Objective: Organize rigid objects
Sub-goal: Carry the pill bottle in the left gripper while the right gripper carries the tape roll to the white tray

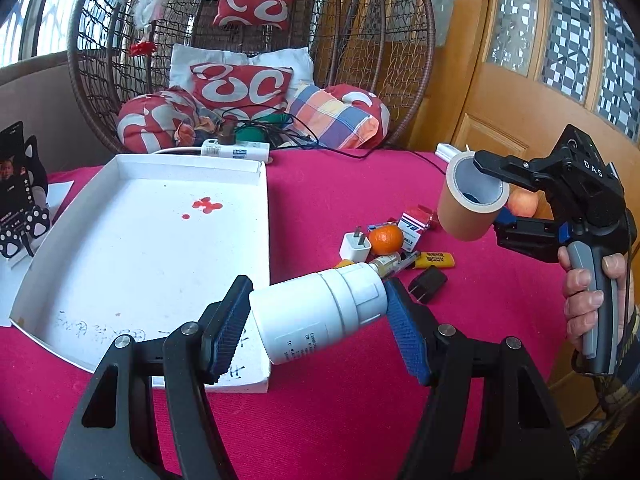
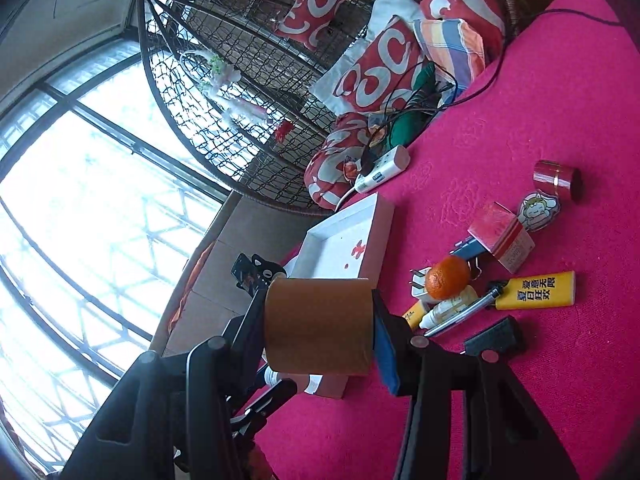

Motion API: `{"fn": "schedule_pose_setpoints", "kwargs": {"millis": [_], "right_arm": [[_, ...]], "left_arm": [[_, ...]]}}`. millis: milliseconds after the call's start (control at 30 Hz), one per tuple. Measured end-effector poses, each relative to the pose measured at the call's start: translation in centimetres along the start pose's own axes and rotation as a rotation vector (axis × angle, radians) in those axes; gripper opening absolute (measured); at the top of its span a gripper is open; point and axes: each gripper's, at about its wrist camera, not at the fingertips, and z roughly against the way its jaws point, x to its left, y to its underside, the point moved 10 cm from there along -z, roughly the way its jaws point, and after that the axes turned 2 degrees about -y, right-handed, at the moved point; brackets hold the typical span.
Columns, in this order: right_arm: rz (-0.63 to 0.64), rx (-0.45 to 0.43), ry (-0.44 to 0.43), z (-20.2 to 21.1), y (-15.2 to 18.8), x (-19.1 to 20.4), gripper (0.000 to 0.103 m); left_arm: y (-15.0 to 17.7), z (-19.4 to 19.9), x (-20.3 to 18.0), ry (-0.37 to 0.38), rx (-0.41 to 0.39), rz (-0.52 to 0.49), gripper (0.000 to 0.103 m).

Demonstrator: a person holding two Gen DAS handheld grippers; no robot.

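The left tool (image 1: pixel 318 322) is clamped on a white plastic bottle (image 1: pixel 320 310), its blue pads pressing the bottle's base and its capped end. The bottle lies nearly level, long axis running across the jaws, cap toward 2 o'clock in the left wrist view. It hangs over the right rim of the white cardboard tray (image 1: pixel 140 248), near the tray's front corner, above the pink-covered surface (image 1: pixel 360 184).

The right tool (image 2: pixel 320 326) is closed on a roll of tan tape (image 2: pixel 318 326), the pads bearing on the roll's two flat faces. The roll is lifted clear of the surface at 3 o'clock of the tray in the left wrist view, its core axis tilted and its open hole facing up toward 1 o'clock.

On the surface between the two tools lie a tangerine (image 1: pixel 385 239), a white charger plug (image 1: pixel 355 246), a yellow lighter (image 1: pixel 434 259) and a black adapter (image 1: pixel 428 283).
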Motion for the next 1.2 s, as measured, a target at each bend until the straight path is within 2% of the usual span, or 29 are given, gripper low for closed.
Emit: {"fn": "schedule_pose_setpoints", "kwargs": {"millis": [300, 567, 800, 1200], "right_arm": [[0.077, 0.03, 0.013, -1.3, -0.1, 2.0, 0.047], [0.273, 0.03, 0.132, -2.6, -0.6, 4.2, 0.047], [0.379, 0.058, 0.161, -5.1, -0.7, 6.3, 0.048], [0.479, 0.141, 0.19, -10.6, -0.1, 8.1, 0.048]], "left_arm": [[-1.8, 1.6, 3.3, -0.057, -0.059, 0.039, 0.068], [-2.6, 2.5, 6.3, -0.101, -0.08, 0.084, 0.068], [-3.1, 3.1, 8.4, -0.14, -0.093, 0.09, 0.068], [-5.2, 2.2, 13.9, -0.231, -0.094, 0.115, 0.068]]}}
